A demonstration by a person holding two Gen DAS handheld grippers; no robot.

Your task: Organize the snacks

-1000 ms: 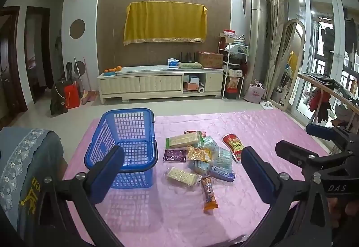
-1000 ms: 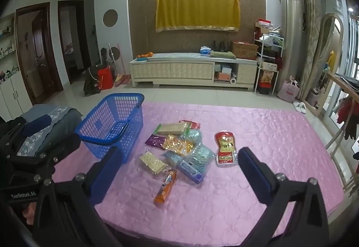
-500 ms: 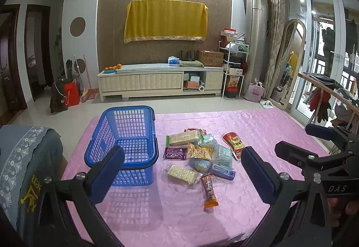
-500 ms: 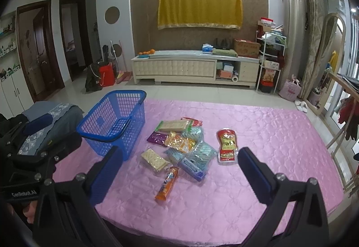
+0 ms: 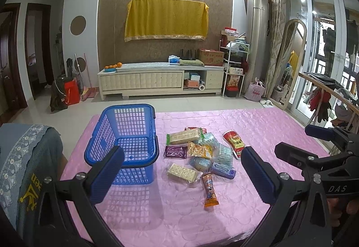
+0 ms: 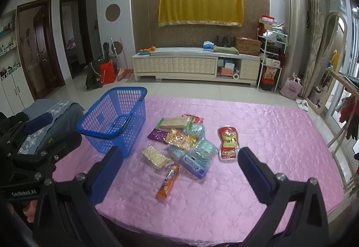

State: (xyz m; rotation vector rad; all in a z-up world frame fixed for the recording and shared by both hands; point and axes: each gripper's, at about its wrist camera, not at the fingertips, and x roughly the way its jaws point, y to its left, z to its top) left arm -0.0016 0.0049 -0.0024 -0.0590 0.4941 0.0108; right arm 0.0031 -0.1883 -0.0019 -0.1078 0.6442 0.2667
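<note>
A blue plastic basket [image 5: 132, 117] [image 6: 116, 112] stands empty at the left of a pink-covered table [image 5: 258, 126] [image 6: 269, 126]. To its right lies a loose heap of snacks: a green-edged cracker pack [image 5: 184, 136] [image 6: 175, 122], a purple packet [image 5: 175, 151], a clear cracker packet [image 5: 182, 172] [image 6: 154, 156], a blue gum pack [image 5: 223, 170] [image 6: 193, 165], an orange bar [image 5: 209, 191] [image 6: 168, 182] and a red pouch [image 5: 233, 141] [image 6: 227, 142]. My left gripper [image 5: 181, 157] hovers open above the near table edge, holding nothing. My right gripper [image 6: 179, 152] is likewise open and empty.
A chair with a grey-blue cover [image 5: 22, 157] [image 6: 49, 110] stands against the table's left side. A wooden rack with clothes [image 5: 325, 101] is off the right edge. Beyond the table are tiled floor and a white TV cabinet [image 5: 157, 81].
Both views have shifted slightly, so the basket and snacks sit a little higher in frame. Nothing on the table has moved and both grippers stay open.
</note>
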